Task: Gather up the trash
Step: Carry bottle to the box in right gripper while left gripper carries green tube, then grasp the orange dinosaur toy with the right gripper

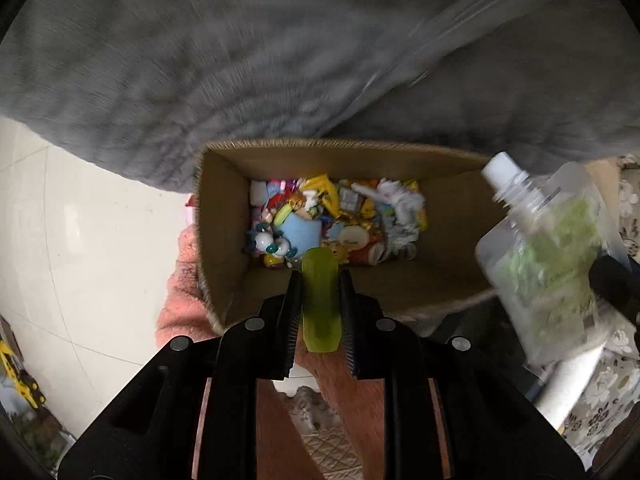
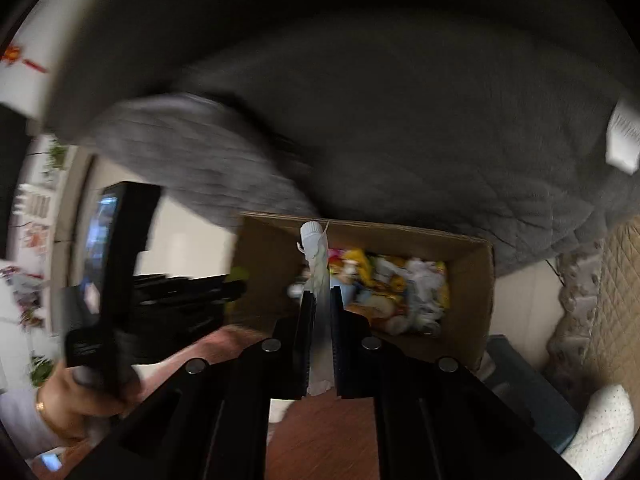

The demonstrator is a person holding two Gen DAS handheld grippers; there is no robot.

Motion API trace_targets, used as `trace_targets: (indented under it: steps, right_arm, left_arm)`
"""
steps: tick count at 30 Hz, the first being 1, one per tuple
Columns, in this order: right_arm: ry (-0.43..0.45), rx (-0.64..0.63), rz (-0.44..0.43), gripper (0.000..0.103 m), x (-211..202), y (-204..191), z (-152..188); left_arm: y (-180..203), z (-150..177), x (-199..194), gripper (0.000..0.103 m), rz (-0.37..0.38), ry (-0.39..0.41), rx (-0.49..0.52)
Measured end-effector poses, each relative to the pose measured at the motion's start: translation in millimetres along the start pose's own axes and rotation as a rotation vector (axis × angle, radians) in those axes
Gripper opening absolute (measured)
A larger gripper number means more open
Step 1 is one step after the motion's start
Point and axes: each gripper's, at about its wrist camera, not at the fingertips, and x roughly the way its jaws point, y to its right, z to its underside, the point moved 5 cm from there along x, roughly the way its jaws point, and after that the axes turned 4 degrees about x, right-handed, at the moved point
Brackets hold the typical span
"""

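Centre your left claw [image 1: 320, 280], clamping a translucent green plastic piece [image 1: 320, 300], and right claw [image 2: 320, 312], gripping a white-capped clear spout pouch [image 2: 318, 272], over the trash-filled brown cardboard box [image 1: 224, 216] before releasing.

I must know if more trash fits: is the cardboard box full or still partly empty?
Partly empty. Trash covers only the bottom of the box, and its bare inner walls rise well above the pile in both views.

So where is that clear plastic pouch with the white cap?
The clear pouch sits between the right gripper's fingers, over the cardboard box of wrappers.
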Motion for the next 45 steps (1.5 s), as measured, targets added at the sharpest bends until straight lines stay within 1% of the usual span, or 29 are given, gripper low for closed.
trace_targets:
  steps: [1,2,4,5,6,9,10,11,13,14,15,17,19,20,22,23,24,26,28,30,32,33,36,39,40,41,42,44,45]
  right_arm:
    - [-0.029,0.012,0.041,0.025,16,9,-2]
    - [-0.047,0.024,0.057,0.049,24,14,-3]
    - [-0.050,0.041,0.109,0.051,30,23,-6]
    - [-0.045,0.042,0.113,0.054,28,23,-7]
    - [-0.036,0.043,0.125,0.060,20,22,-8]
    - [-0.018,0.039,0.097,0.062,-12,10,-15]
    - [-0.011,0.034,0.078,0.063,-26,2,-17]
    - [0.001,0.027,0.049,0.067,-41,-6,-20]
    - [0.054,0.010,-0.025,0.073,-88,-32,-33]
    - [0.085,0.013,-0.102,0.081,-113,-47,-45]
    - [0.117,0.017,-0.163,0.086,-133,-58,-56]
    - [0.203,0.005,-0.246,0.098,-170,-83,-84]
    - [0.328,-0.024,-0.255,0.098,-202,-111,-136]
    - [0.355,-0.027,-0.257,0.098,-208,-119,-153]
    - [0.438,-0.013,-0.248,0.098,-218,-142,-219]
    - [0.453,-0.006,-0.247,0.098,-219,-149,-238]
    - [0.488,0.009,-0.253,0.098,-218,-158,-275]
    - [0.523,0.050,-0.267,0.097,-215,-163,-329]
    - [0.523,0.118,-0.281,0.093,-198,-170,-387]
    - [0.511,0.200,-0.237,0.090,-182,-166,-438]
    - [0.500,0.264,-0.195,0.088,-166,-160,-466]
    - [0.489,0.308,-0.148,0.088,-155,-153,-484]
    - [0.454,0.424,-0.132,0.084,-130,-135,-508]
    - [0.394,0.546,-0.111,0.056,-105,-119,-519]
    - [0.387,0.570,-0.114,0.054,-100,-113,-519]
    - [0.399,0.603,-0.157,0.051,-99,-108,-519]
    - [0.401,0.620,-0.169,0.047,-100,-106,-519]
    - [0.405,0.614,-0.182,0.037,-109,-107,-514]
    - [0.411,0.599,-0.190,0.037,-116,-109,-510]
  left_arm:
    - [-3,-2,14,0.046,-0.001,-0.041,-0.003]
    - [-6,-4,28,0.072,-0.016,-0.085,-0.018]
    - [-13,-3,40,0.074,-0.005,-0.136,-0.038]
    - [-14,-1,40,0.074,0.002,-0.140,-0.039]
    - [-16,0,35,0.074,0.012,-0.138,-0.031]
    - [-11,12,-2,0.074,0.063,-0.120,0.048]
    - [-10,17,-21,0.074,0.087,-0.106,0.086]
    - [-9,25,-55,0.074,0.114,-0.071,0.149]
    - [-12,34,-104,0.074,0.128,-0.013,0.233]
    - [-12,42,-148,0.074,0.141,0.043,0.298]
    - [-14,44,-170,0.075,0.138,0.075,0.329]
    - [-22,44,-239,0.090,0.115,0.204,0.403]
    - [-35,35,-279,0.091,0.090,0.301,0.414]
    - [-45,24,-303,0.091,0.071,0.356,0.401]
    - [-63,3,-329,0.091,0.041,0.421,0.371]
    - [-76,-13,-343,0.091,0.032,0.451,0.347]
    - [-87,-26,-351,0.091,0.021,0.469,0.327]
    - [-112,-50,-365,0.091,0.029,0.498,0.275]
    - [-134,-68,-372,0.091,0.056,0.500,0.227]
    - [-154,-84,-371,0.091,0.088,0.491,0.176]
    - [-175,-98,-373,0.091,0.121,0.479,0.136]
    - [-186,-102,-373,0.091,0.124,0.475,0.122]
    - [-201,-112,-372,0.091,0.119,0.461,0.119]
    - [-217,-123,-368,0.091,0.113,0.444,0.133]
    - [-221,-126,-367,0.091,0.118,0.440,0.136]
    - [-224,-131,-366,0.091,0.129,0.434,0.140]
    - [-227,-137,-366,0.091,0.137,0.430,0.144]
    - [-229,-150,-367,0.091,0.152,0.428,0.157]
    - [-228,-158,-368,0.091,0.164,0.430,0.169]
